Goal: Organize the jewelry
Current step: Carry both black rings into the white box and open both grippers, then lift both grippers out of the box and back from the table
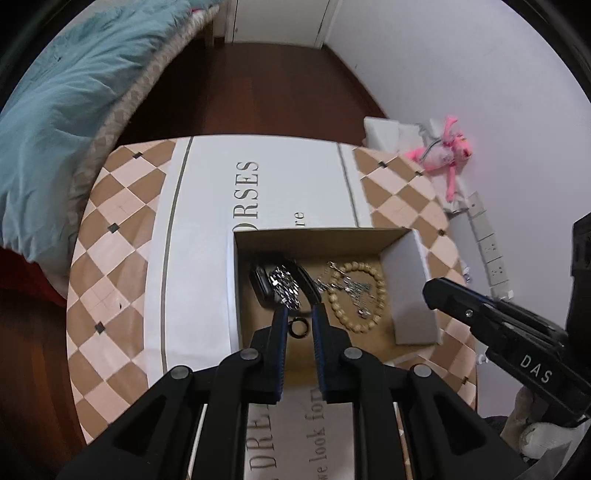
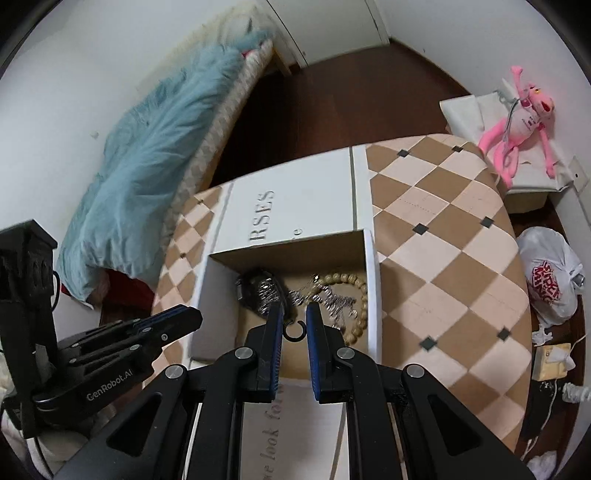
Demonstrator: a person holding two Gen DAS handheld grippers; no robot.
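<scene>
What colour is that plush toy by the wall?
Pink plush toy, clearest in the right wrist view.

You had the open white cardboard box [image 1: 410, 291] on the table, holding a tan wooden bead bracelet [image 1: 373, 295] at its right, a tangled silver chain [image 1: 286, 286] over a black band at left, and a small black ring [image 1: 297, 328] nearest you.

Home bedroom: bed with teal blanket [image 1: 66, 85] beside dark wood floor [image 1: 236, 85], white door [image 1: 277, 20], pink plush toy [image 2: 517, 122], checkered tablecloth [image 2: 443, 240], knotted plastic bag [image 2: 550, 280].
</scene>
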